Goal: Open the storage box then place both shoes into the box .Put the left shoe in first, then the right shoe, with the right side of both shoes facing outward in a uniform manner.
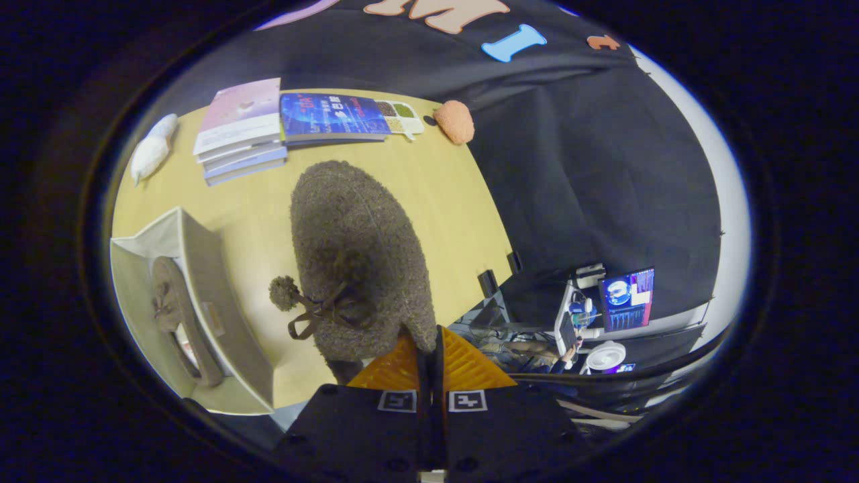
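A fuzzy brown shoe [359, 248] with a ribbon bow and a pom-pom hangs in the air just ahead of my gripper [429, 352], toe pointing away. The fingers are pressed together on the shoe's heel edge, so the gripper is shut on it. To the left of the fingers stands the open grey storage box [201, 268] on the wooden table [443, 201]. A second brown shoe [178, 315] lies inside the box, on its side, bow showing.
Beyond the shoe, a stack of books [245, 131], a blue book [332, 117], a small divided tray [402, 117], an orange fuzzy ball [455, 121] and a white item [153, 151] line the table's far side. Right of the table, a desk with a lit screen [627, 298].
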A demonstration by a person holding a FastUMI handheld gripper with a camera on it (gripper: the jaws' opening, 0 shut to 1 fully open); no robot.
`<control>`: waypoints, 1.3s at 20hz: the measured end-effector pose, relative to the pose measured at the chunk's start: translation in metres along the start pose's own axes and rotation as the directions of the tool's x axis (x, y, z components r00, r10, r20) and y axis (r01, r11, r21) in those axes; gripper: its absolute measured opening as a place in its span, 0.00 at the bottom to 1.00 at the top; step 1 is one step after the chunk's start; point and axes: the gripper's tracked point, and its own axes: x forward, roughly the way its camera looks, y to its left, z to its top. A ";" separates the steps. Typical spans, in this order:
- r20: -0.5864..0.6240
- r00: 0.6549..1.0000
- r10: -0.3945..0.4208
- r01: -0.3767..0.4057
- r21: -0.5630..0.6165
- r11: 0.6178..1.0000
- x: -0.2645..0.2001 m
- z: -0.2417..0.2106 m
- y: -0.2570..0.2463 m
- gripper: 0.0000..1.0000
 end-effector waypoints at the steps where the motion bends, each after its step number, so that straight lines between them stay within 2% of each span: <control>1: 0.003 1.000 0.021 -0.021 0.005 1.000 -0.012 -0.001 0.014 0.04; 6: 0.051 0.985 0.163 -0.164 0.012 0.986 -0.065 -0.004 0.090 0.03; 10: 0.057 0.975 0.215 -0.214 -0.015 0.977 -0.077 -0.012 0.134 0.04; 14: 0.015 0.971 0.238 -0.238 -0.006 0.971 -0.066 -0.027 0.163 0.04; 19: -0.029 0.964 0.265 -0.267 -0.054 0.962 -0.048 -0.038 0.199 0.04; 26: -0.093 0.955 0.281 -0.285 -0.037 0.958 -0.012 -0.048 0.212 0.04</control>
